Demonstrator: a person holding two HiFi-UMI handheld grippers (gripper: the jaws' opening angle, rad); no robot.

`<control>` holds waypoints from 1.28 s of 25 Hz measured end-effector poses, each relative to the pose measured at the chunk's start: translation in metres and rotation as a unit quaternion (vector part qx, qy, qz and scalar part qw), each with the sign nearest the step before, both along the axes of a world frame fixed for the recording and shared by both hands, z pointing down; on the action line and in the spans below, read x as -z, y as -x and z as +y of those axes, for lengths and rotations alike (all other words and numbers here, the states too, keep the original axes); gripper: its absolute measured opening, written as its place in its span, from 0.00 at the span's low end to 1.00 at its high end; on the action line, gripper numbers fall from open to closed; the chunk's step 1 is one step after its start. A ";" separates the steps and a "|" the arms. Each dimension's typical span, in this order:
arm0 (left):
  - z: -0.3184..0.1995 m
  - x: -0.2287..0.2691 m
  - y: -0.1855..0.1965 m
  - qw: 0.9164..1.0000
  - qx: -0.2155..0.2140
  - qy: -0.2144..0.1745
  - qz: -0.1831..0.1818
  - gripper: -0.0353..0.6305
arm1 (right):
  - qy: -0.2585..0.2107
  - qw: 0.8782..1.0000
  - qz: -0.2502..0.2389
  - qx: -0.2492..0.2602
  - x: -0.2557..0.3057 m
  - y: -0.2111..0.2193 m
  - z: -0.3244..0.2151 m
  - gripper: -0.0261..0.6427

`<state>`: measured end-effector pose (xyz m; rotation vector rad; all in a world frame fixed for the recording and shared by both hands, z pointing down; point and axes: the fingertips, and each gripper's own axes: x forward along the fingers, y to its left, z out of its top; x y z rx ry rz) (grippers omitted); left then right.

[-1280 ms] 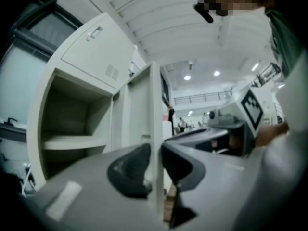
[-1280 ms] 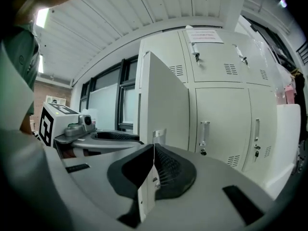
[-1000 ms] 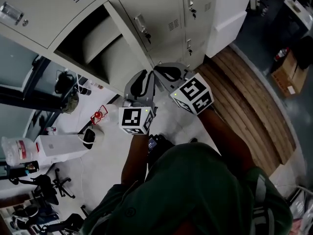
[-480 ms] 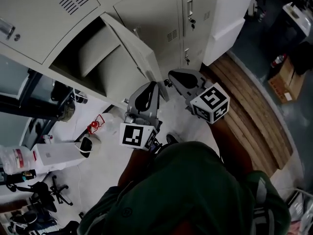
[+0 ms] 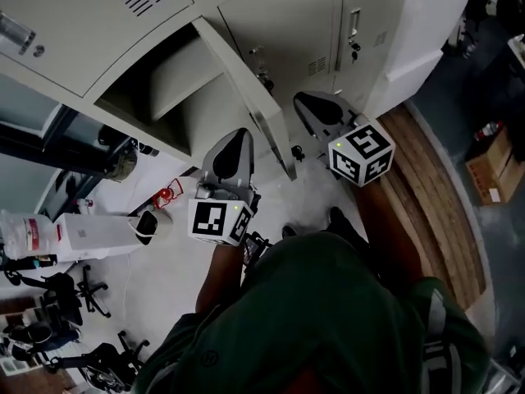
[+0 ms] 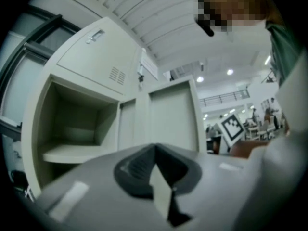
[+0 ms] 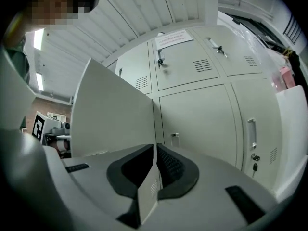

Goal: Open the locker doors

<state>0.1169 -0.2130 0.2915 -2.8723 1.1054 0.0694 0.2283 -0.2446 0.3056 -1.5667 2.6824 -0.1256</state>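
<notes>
Lockers in pale grey metal fill the upper part of the head view, and one door stands swung outward, edge toward the camera, exposing a compartment with a shelf inside. The neighbouring doors to the right are closed, each with a handle and a key below it. The left tongs hang in front of the open compartment, to the left of the door and apart from it. In the left gripper view the left tongs are pressed together with nothing between the pads, and beyond them lie the compartment, its shelf and the inner face of the door. The right tongs sit just beside the door on its right side. In the right gripper view the right tongs are likewise pressed together, and the free vertical edge of the door lines up directly with their tips; whether the tips touch that edge cannot be determined. The marker cubes of both tongs face upward toward the head camera. Both tongs are over a light floor, with a wooden platform to the right.
</notes>
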 end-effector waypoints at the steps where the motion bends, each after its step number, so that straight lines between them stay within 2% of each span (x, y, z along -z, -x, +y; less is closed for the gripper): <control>1: -0.003 0.000 0.001 1.000 0.011 0.002 -0.003 0.06 | 0.002 1.000 0.001 0.008 -0.001 0.001 -0.009 0.05; 8: -0.019 0.003 0.006 0.996 0.093 0.012 -0.008 0.06 | 0.013 0.997 0.029 0.067 -0.006 0.013 -0.070 0.05; 15: -0.021 -0.007 0.011 0.987 0.157 0.024 -0.007 0.06 | 0.028 0.994 0.061 0.092 -0.025 0.025 -0.120 0.06; 18: -0.020 -0.013 0.018 0.983 0.179 0.031 -0.006 0.06 | 0.032 0.992 0.074 0.097 -0.034 0.030 -0.133 0.16; 24: -0.019 -0.022 0.026 0.978 0.203 0.043 -0.005 0.06 | 0.033 0.990 0.092 0.099 -0.043 0.040 -0.153 0.16; 32: -0.021 -0.026 0.027 0.977 0.206 0.050 -0.005 0.06 | 0.025 0.988 0.096 0.116 -0.048 0.045 -0.155 0.12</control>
